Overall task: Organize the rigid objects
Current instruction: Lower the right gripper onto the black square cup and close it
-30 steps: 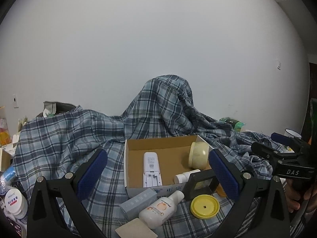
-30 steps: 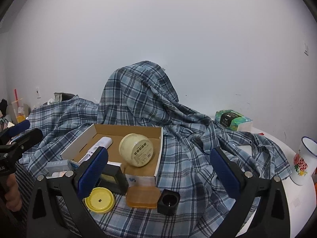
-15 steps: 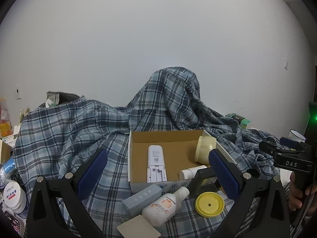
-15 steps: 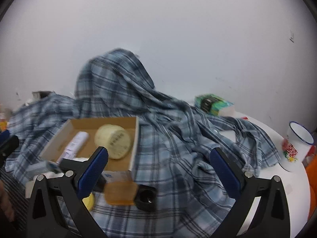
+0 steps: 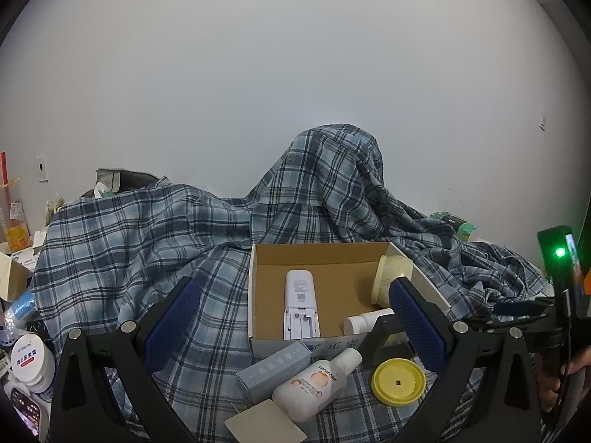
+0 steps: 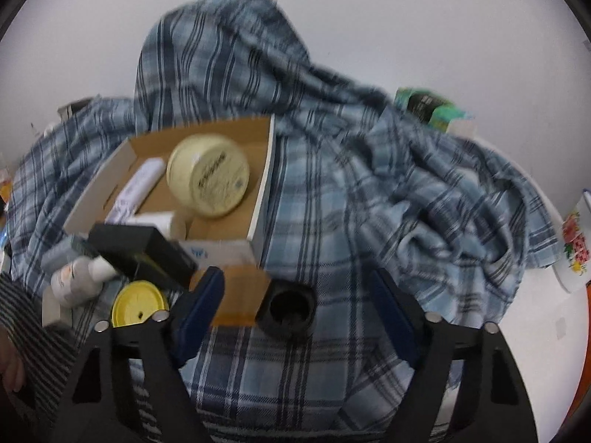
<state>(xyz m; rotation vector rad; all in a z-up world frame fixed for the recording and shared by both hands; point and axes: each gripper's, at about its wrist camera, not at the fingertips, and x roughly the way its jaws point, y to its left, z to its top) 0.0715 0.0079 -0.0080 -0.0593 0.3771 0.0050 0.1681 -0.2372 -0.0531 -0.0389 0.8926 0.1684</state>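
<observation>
A white table (image 6: 532,336) is carrying a rumpled plaid cloth (image 6: 332,192), with an enamel mug (image 6: 574,254) sitting at three o'clock.

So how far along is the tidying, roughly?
Partly done: the cardboard box already holds a white remote, a cream jar and a small white bottle. Nothing is in hand; both tools are open. Left outside: lotion bottle, yellow lid, grey carton, black cup.

Chinese characters "正宗" on cardboard box (image 5: 332,346) front
</observation>
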